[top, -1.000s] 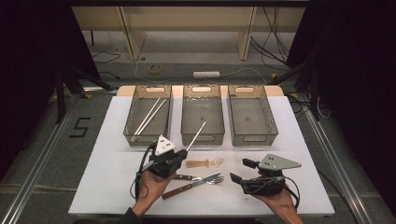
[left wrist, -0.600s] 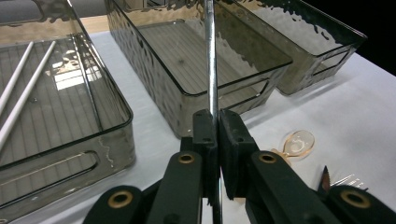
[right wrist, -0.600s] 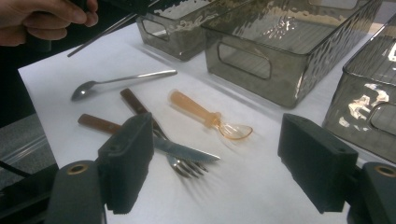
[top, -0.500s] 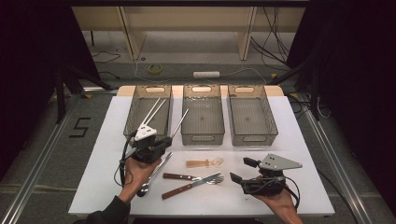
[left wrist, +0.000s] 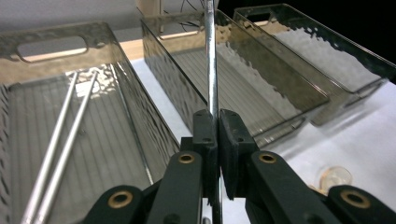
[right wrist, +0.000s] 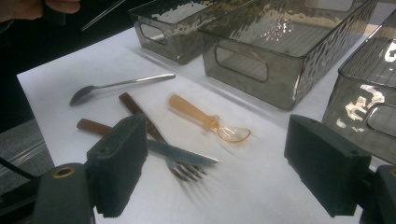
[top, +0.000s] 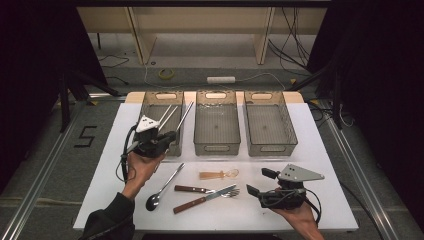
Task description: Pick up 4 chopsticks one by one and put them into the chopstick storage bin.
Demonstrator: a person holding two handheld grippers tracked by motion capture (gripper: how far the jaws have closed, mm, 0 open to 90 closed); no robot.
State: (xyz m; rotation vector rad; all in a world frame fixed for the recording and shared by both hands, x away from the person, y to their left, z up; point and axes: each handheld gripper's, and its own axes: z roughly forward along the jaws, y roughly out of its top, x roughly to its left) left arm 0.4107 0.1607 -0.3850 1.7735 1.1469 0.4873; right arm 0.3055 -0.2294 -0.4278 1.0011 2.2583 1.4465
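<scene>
Left bin (top: 161, 107): holds two metal chopsticks; risk of the third striking its rim.
Left gripper (top: 170, 136): jaws clamped on a metal chopstick (top: 184, 116), above the bin's right wall.
Right gripper (top: 260, 187): jaws just opened wide, nothing between.
Chopstick: thin, smooth; could pivot or slip from pads.

A lab-like recording bay: black curtains (top: 30, 75) at nine and three o'clock, loose cables (top: 165, 75) on the floor at twelve, white bench (top: 325, 150).
</scene>
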